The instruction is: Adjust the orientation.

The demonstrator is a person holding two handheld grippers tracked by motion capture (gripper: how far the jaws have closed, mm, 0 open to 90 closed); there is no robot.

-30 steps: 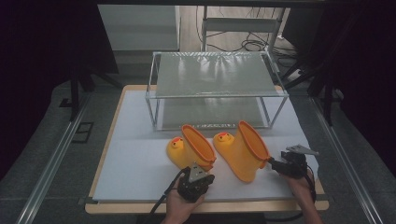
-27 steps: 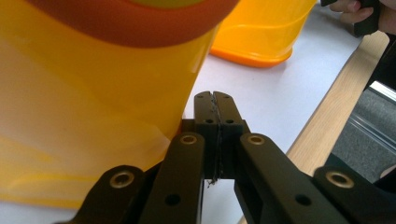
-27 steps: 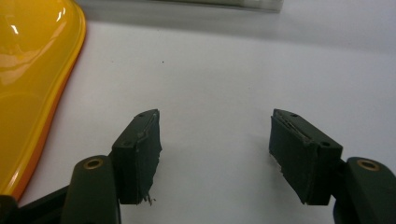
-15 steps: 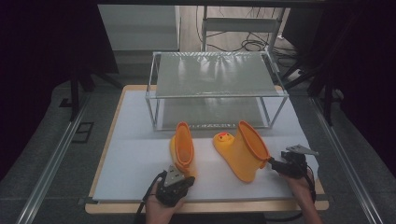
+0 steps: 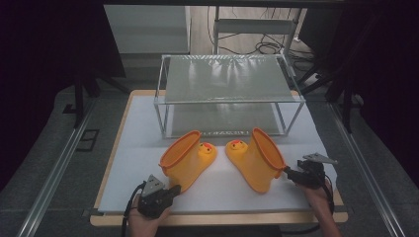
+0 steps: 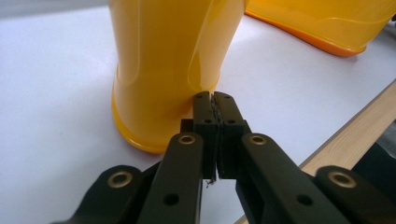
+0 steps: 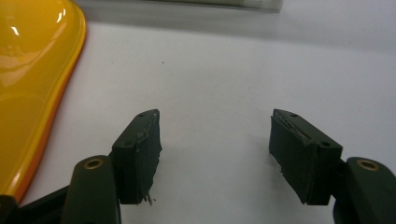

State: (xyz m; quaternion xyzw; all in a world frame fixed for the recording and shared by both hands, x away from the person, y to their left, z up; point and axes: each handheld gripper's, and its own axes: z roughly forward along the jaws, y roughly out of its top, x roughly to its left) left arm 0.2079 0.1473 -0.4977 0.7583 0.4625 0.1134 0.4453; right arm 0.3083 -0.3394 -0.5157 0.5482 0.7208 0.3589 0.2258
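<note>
At table front | left hand-held gripper (image 6: 214, 97) nearly closed, empty, just opening, boot (image 6: 173, 70) top cropped | right hand-held gripper (image 7: 215, 140) wide, empty

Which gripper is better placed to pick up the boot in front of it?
Right. The right gripper has open jaws beside the right boot. The left gripper is almost shut against the left boot, its jaws just starting to open.

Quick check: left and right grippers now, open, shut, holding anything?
Left gripper: nearly shut, just been opening, holding nothing, tips at the left boot.
Right gripper: open, empty.
</note>
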